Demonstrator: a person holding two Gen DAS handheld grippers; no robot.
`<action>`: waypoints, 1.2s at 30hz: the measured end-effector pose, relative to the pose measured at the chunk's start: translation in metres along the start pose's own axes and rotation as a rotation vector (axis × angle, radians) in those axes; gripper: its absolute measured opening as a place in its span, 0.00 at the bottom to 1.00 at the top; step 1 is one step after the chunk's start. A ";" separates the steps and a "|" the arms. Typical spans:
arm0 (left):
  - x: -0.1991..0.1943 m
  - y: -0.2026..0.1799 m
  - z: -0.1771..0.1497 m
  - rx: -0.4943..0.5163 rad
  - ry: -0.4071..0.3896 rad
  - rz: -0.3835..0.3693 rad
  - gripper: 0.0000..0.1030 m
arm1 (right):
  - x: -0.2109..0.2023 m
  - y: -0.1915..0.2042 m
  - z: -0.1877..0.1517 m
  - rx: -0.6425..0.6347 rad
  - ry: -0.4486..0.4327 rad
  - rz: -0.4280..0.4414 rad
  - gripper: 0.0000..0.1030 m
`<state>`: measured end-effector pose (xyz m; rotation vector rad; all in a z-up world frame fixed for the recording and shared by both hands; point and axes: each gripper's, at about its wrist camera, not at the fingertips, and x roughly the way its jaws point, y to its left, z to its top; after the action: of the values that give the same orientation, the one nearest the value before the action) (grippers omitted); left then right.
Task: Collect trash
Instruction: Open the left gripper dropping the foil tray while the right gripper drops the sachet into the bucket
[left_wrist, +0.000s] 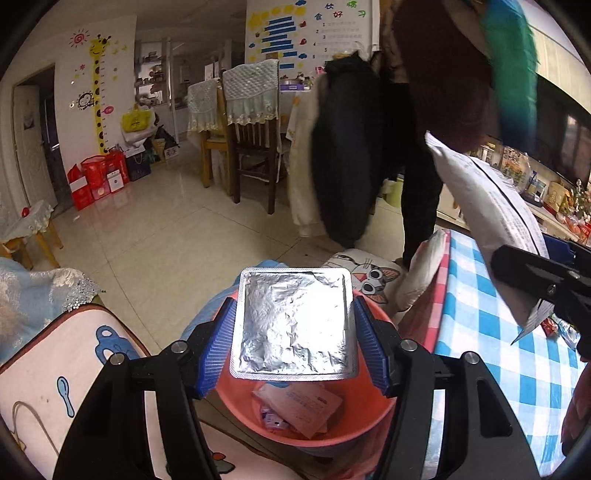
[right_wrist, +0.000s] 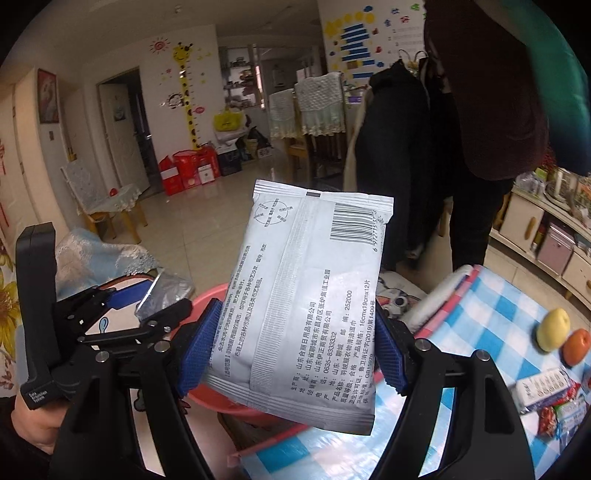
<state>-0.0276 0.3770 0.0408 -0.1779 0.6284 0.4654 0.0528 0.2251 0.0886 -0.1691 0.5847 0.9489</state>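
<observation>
Trash in both grippers, poised over the bin

Blue pads of the left gripper press on the two side edges of a square foil blister sheet, so its jaws stand partly apart and closed on the sheet. The sheet hangs flat between the fingers, directly above the pink bin, which already holds a pink paper packet and some small scraps at its bottom. The right gripper likewise clamps a white printed wipes packet by its long edges, jaws wide because the packet is broad; the packet stands nearly upright and leans a little, with the barcode end farthest from the camera.

Judging by this, the step in hand is the drop: both pieces are collected and carried to the bin. The foil sheet looks ready to be let go where it is. The packet seems to sit more over the near rim of the bin, beside the blue checked tablecloth, so the right hand probably needs to come further across before opening, or the packet may land on the rim or the cloth.

Both grippers point forward and downward toward the bin, side by side, the left one visible at the left edge of the right wrist view with a hand round its handle. More wrappers, an apple and an orange lie on the tablecloth, so further trash likely remains
</observation>
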 end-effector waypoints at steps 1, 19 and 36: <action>0.002 0.004 0.000 -0.005 0.002 0.003 0.61 | 0.005 0.003 0.001 -0.004 0.005 0.008 0.74; 0.058 0.039 -0.012 -0.032 0.093 -0.005 0.61 | 0.088 0.034 0.001 -0.065 0.138 0.097 0.74; 0.089 0.039 -0.018 -0.031 0.167 -0.041 0.69 | 0.092 0.003 -0.001 -0.021 0.154 0.074 0.74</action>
<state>0.0081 0.4382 -0.0281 -0.2610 0.7793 0.4234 0.0905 0.2925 0.0381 -0.2422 0.7266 1.0198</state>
